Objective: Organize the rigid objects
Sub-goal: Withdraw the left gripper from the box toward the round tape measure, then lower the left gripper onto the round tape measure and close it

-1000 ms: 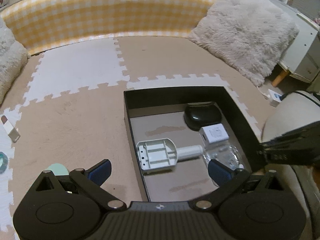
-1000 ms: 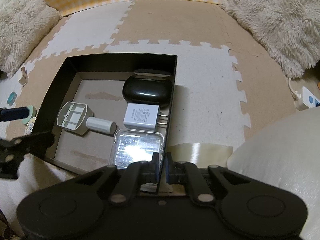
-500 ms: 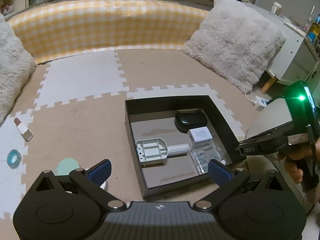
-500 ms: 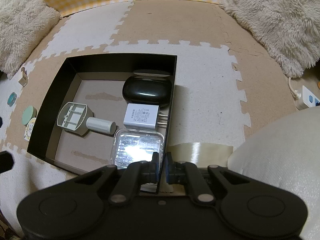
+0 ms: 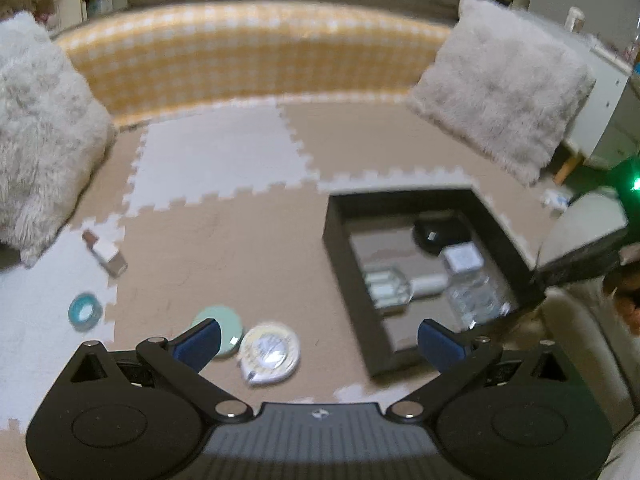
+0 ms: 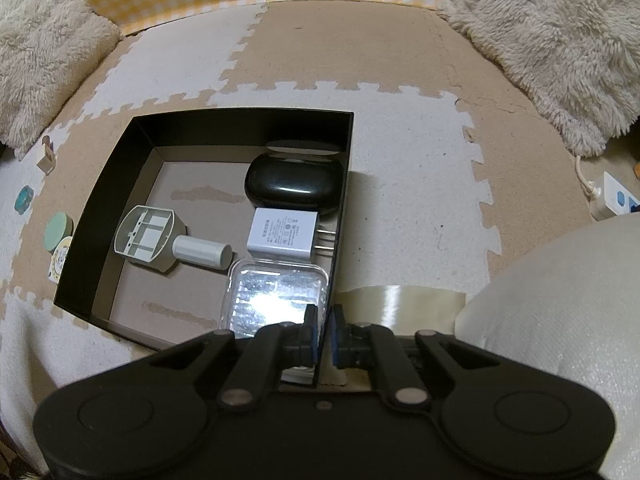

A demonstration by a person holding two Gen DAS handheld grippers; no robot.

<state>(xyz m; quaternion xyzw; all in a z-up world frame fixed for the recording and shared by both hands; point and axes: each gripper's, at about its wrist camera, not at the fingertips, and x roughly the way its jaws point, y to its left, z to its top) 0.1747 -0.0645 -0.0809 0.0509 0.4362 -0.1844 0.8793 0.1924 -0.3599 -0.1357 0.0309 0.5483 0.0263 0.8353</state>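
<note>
Left wrist view: left gripper [image 5: 318, 340] jaws stand wide, nothing between them; a second ago this camera looked straight down into the black box [image 5: 360, 304], now the box sits to the right and loose items fill the near foreground, so the view has swung off the box and toward the floor mat [image 5: 240, 248]. Judgement: a drop-off into the box is finished and the next pick is being lined up. Nearest, just ahead of the left fingertip, a mint round tin [image 5: 218, 326] touching or just beside a white round tin with a printed lid [image 5: 272, 352]; further left a small teal tape roll [image 5: 84, 312]; beyond it a lipstick-like stick [image 5: 105, 253], lying flat, long axis running diagonally, brown tip toward the far left, pale body toward the camera. Right wrist view, unchanged over the second: right gripper [image 6: 323, 330] jaws narrow, clamped on the box's near right wall, steadying it. Inside the box, near to far: clear plastic case [image 6: 276, 292], white charger [image 6: 282, 236] with prongs pointing at the right wall, grey handled scoop-like piece [image 6: 148, 240] lying crosswise, handle pointing right, black oval case [image 6: 294, 180] at the far right corner. Four items still outside, so roughly half done
</note>
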